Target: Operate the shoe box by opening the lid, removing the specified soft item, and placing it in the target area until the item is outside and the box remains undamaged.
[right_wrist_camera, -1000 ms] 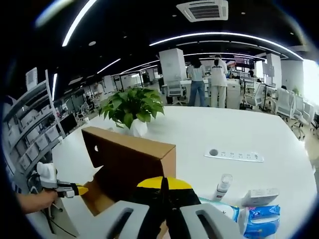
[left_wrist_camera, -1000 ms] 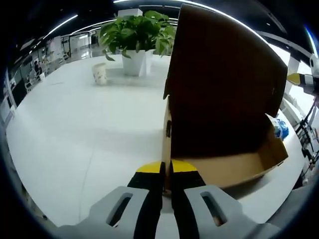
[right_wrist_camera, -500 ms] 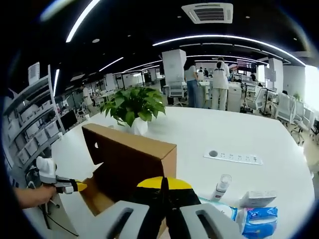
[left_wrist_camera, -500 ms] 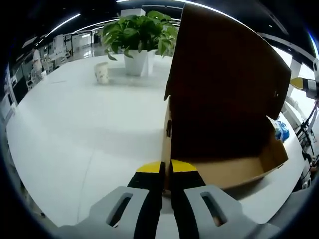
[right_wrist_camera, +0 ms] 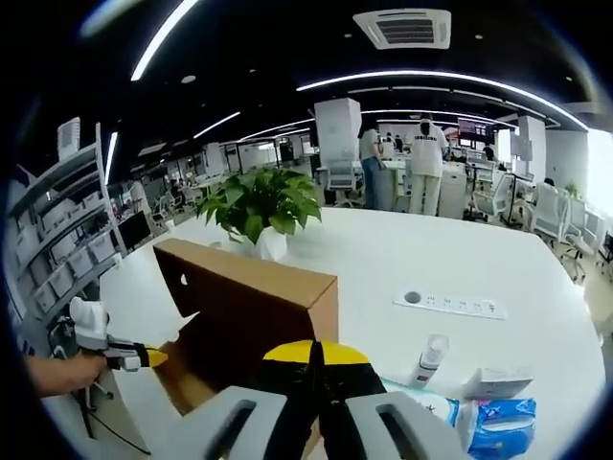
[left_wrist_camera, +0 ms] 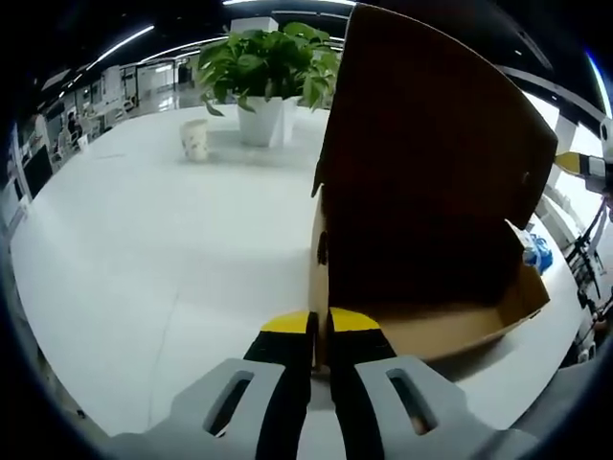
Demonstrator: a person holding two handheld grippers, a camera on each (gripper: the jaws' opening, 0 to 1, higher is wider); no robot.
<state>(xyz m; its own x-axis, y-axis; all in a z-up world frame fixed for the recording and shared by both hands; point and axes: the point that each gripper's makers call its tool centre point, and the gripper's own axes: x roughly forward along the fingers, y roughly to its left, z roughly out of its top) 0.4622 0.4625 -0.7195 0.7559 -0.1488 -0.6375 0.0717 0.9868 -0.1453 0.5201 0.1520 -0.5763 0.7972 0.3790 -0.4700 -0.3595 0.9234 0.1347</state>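
The cardboard shoe box [left_wrist_camera: 450, 326] stands on the white table [left_wrist_camera: 144, 259] with its lid [left_wrist_camera: 431, 144] raised upright. Where its inside shows, there is bare cardboard floor. My left gripper [left_wrist_camera: 319, 335] is shut, and the box's near end wall runs down between its yellow tips. In the right gripper view the lid [right_wrist_camera: 254, 297] shows its outer brown face. My right gripper [right_wrist_camera: 316, 356] is shut at the lid's free corner. The left gripper [right_wrist_camera: 129, 358], held by a hand, meets the box's far end. The right gripper's yellow tip [left_wrist_camera: 579, 161] touches the lid's edge.
A potted plant [left_wrist_camera: 263, 72] and a paper cup [left_wrist_camera: 194, 140] stand at the table's far side. Blue packets [right_wrist_camera: 498, 422], a white box [right_wrist_camera: 498, 381], a small bottle [right_wrist_camera: 428, 359] and a power strip [right_wrist_camera: 450, 305] lie right of the box. People stand in the background.
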